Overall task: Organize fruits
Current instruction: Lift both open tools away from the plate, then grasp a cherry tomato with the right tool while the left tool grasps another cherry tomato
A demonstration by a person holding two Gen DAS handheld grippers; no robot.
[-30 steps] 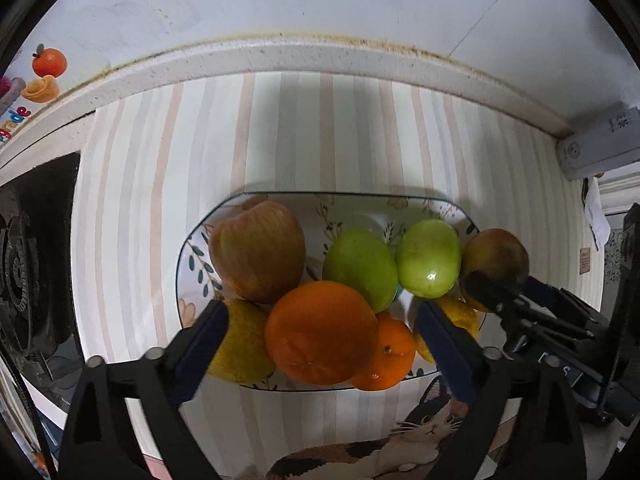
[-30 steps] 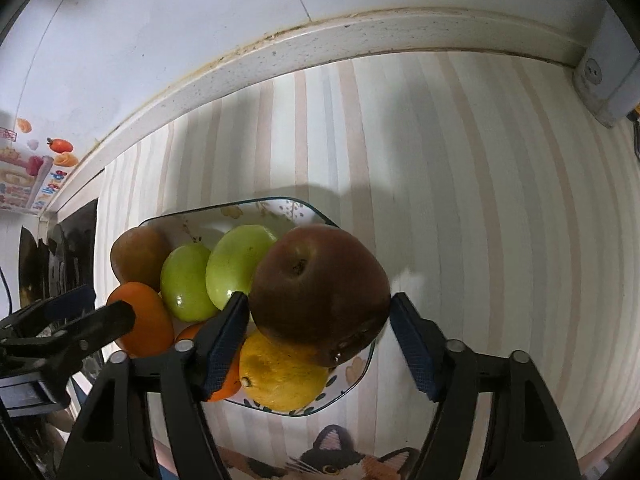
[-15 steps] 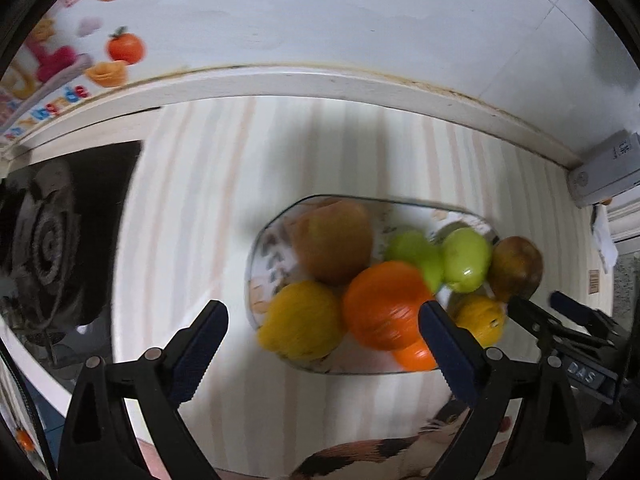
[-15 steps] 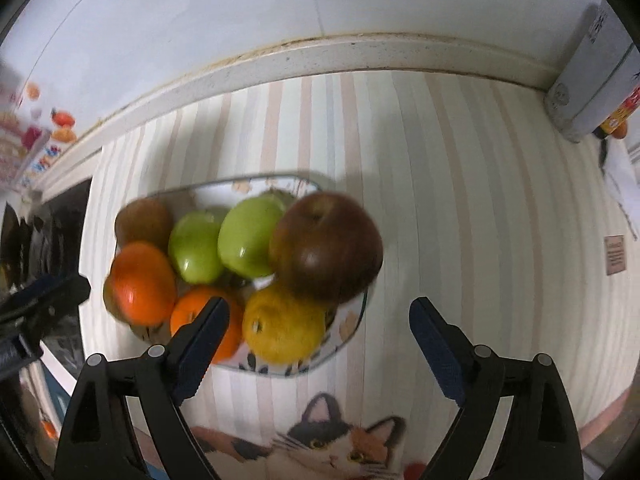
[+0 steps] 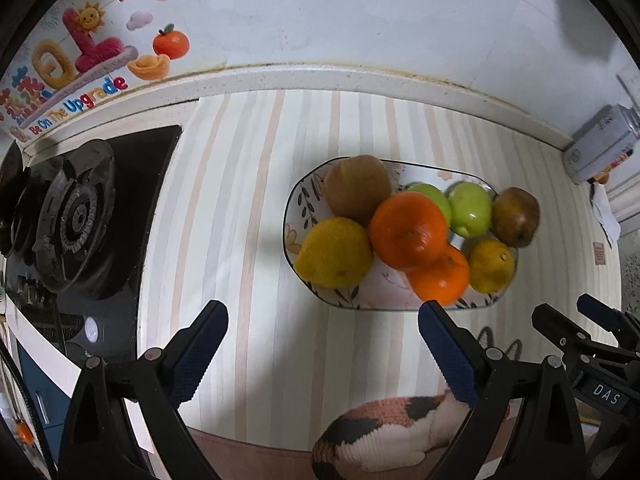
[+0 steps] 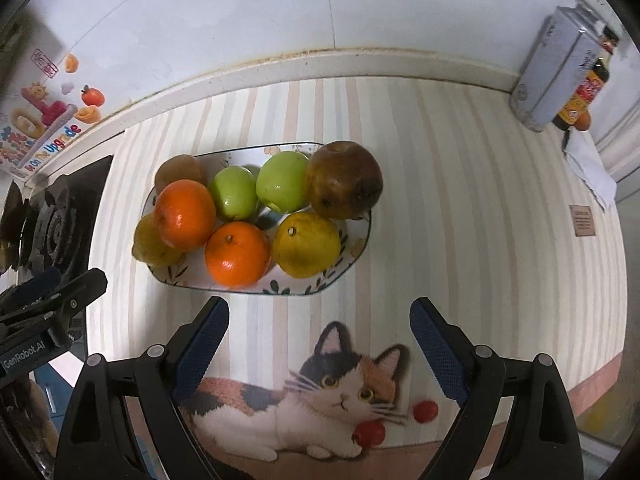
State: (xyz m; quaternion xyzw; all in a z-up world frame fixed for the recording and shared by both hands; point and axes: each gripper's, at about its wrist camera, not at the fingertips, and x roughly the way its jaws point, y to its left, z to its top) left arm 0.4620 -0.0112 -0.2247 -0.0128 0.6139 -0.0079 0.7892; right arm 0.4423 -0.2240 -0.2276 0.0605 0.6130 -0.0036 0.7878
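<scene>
All the fruit sits piled in the plate (image 6: 362, 246) at frame centre on the striped table (image 6: 480, 240). Both the right gripper (image 6: 320, 344) and left gripper (image 5: 322, 350) hover with fingers wide, empty. Placing looks done; next, probably clear away.

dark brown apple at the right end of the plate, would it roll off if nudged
Probably. The dark brown apple is round and perched over the plate rim, half leaning on a green apple. Its blotched skin looks overripe, so it may bruise or dent.

Striped mat (image 6: 460, 208); fruit plate (image 6: 340, 268) atop
</scene>
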